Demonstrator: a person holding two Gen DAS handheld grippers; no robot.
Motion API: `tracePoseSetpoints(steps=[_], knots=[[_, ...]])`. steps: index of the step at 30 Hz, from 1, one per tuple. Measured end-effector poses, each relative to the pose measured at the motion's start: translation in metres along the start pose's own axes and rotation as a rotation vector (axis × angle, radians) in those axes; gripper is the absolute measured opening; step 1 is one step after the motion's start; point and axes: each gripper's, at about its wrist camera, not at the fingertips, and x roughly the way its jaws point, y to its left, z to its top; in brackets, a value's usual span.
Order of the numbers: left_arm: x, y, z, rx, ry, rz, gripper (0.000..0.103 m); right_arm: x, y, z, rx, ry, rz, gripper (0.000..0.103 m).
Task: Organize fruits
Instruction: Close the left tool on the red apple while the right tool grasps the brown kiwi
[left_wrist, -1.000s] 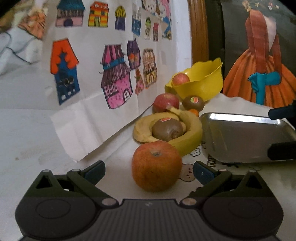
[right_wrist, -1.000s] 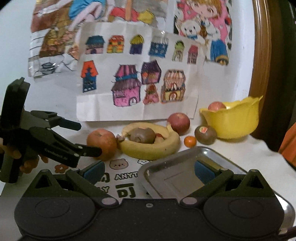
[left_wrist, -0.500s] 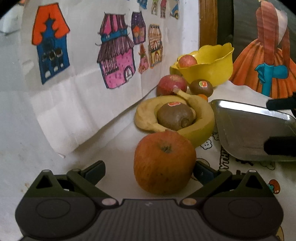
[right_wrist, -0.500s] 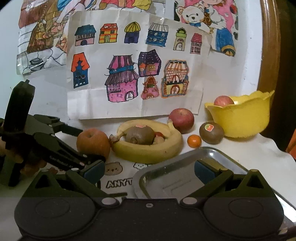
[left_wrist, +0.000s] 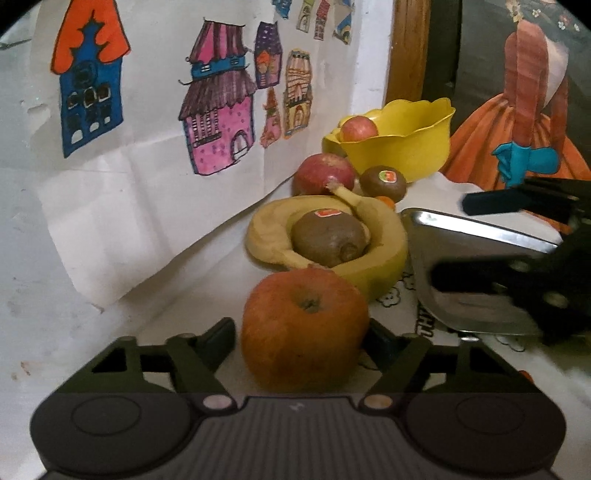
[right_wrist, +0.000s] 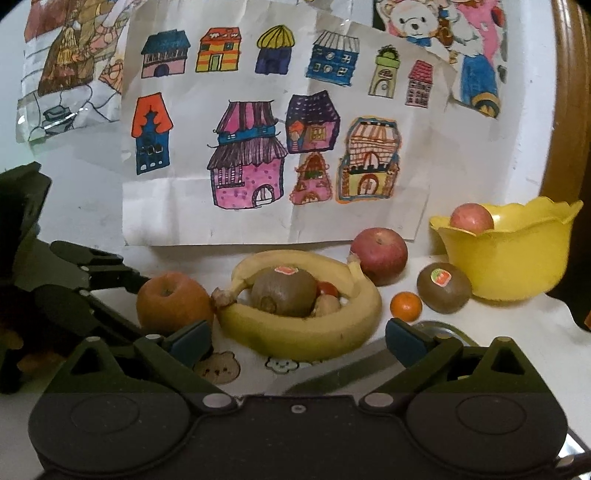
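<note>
An orange-red apple (left_wrist: 304, 328) (right_wrist: 173, 306) rests on the printed cloth, and my left gripper (left_wrist: 301, 334) is shut on it, a finger pressed to each side. Just behind it two bananas (left_wrist: 380, 273) (right_wrist: 295, 336) curl around a brown kiwi (left_wrist: 328, 238) (right_wrist: 284, 291). My right gripper (right_wrist: 299, 339) (left_wrist: 476, 240) hangs open over the steel tray (left_wrist: 443, 240) (right_wrist: 439, 328), nothing between its fingers. A red apple (right_wrist: 378, 254), a second kiwi (right_wrist: 443, 291) and a small orange (right_wrist: 406, 305) lie farther back.
A yellow bowl (right_wrist: 509, 254) (left_wrist: 399, 147) holding one apple (right_wrist: 471, 218) stands at the back right by a wooden frame. Paper drawings of houses (right_wrist: 273, 147) hang on the white wall right behind the fruit. Bare cloth lies left of the apple.
My left gripper moved forward around the orange-red apple and its fingers closed onto it. The right gripper slid forward and left over the tray, nearer the bananas.
</note>
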Motion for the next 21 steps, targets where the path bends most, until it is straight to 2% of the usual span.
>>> tracePoseSetpoints(steps=[2,12,15,21], knots=[[-0.001,-0.003,0.0,0.002,0.001,0.004,0.07,0.006,-0.003,0.004,0.012,0.001,0.0,0.096],[-0.01,0.005,-0.005,-0.031,-0.005,0.017,0.07,0.041,-0.005,0.018,0.013,0.029,0.036,0.088],[-0.019,0.008,-0.01,-0.032,0.0,0.044,0.07,0.054,-0.002,0.022,-0.014,0.041,0.047,0.086],[-0.033,0.015,-0.019,-0.046,0.0,0.044,0.07,0.074,0.009,0.026,-0.089,0.064,0.018,0.08]])
